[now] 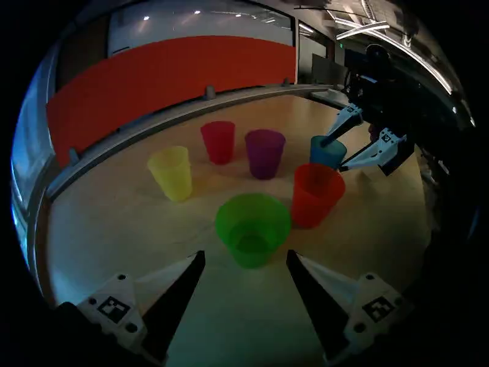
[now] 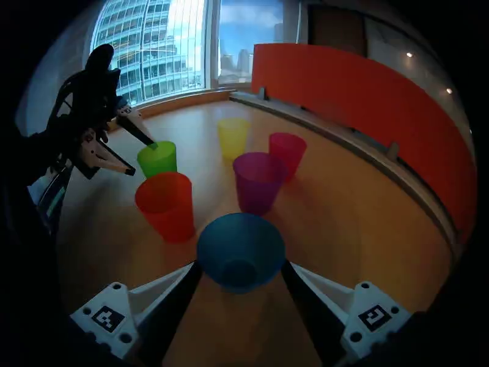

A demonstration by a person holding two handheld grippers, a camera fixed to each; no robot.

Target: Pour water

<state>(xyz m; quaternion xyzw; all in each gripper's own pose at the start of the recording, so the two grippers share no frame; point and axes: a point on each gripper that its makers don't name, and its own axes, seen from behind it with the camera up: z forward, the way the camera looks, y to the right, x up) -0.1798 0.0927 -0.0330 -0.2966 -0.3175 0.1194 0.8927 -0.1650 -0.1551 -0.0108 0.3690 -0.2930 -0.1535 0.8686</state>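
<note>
Left claw [image 1: 244, 253]: spread wide, one finger on either side of the green cup [image 1: 252, 227]; cannot tell whether they press it.
Right claw [image 2: 239, 265]: spread wide around the blue cup [image 2: 240, 248], lower centre of the right gripper view; cannot tell whether it grips.
Green cup: upright on the worktop [image 1: 122, 244], lower centre of the left gripper view.
Neighbours: orange cup [image 1: 315, 194] just right of it; purple cup [image 1: 264, 151], red cup [image 1: 218, 140] and yellow cup [image 1: 171, 172] higher in the frame.

Office: skyline window [image 2: 183, 49], orange partition [image 2: 367, 98]
</note>
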